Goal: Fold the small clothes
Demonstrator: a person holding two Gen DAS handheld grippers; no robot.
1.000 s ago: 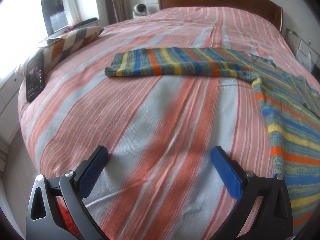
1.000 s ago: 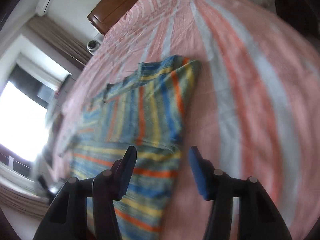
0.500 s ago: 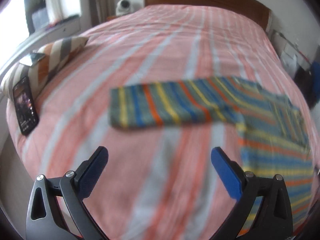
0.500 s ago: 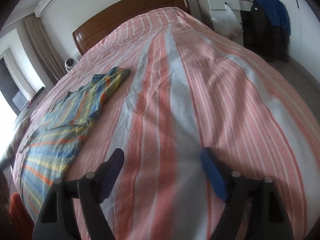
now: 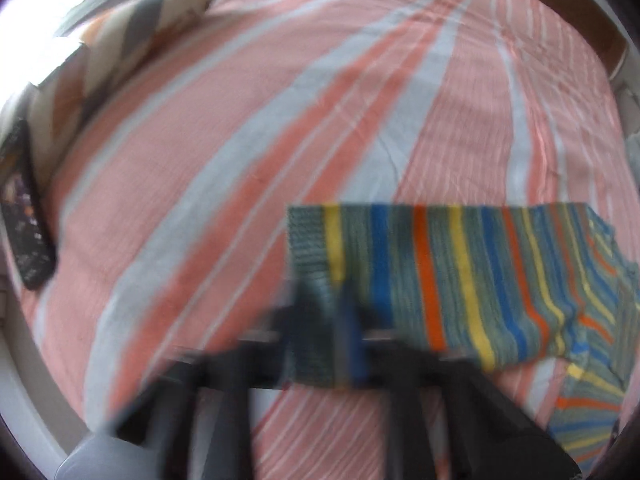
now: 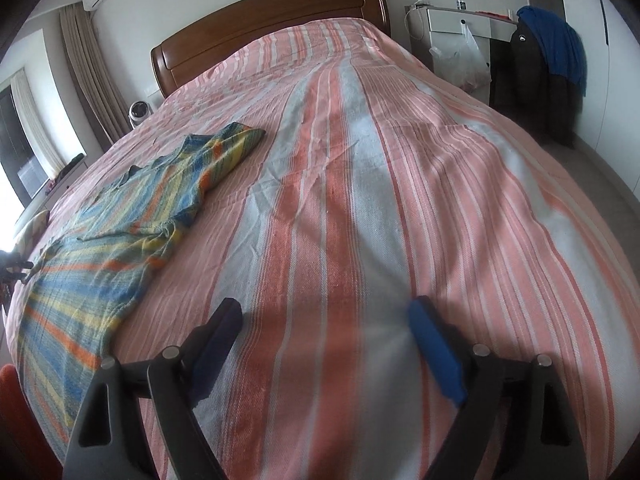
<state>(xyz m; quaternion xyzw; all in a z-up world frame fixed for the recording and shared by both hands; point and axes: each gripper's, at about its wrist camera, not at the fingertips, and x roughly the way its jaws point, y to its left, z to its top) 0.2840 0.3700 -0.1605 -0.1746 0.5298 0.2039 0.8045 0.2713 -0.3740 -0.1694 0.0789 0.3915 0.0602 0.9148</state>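
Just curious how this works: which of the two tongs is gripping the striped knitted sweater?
The left tongs, shut on the cuff end of the striped knitted sweater's outstretched sleeve. The right tongs are opening over bare striped bedspread, with nothing between them.

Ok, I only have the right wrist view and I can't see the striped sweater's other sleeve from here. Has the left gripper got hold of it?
Observer: It looks so, though the left view is blurred. The left gripper has its fingers closed together on the cuff end of the sleeve.
Operator: And how does that sleeve lie?
Observer: It is stretched out flat and straight across the bedspread, with no fold in it yet.
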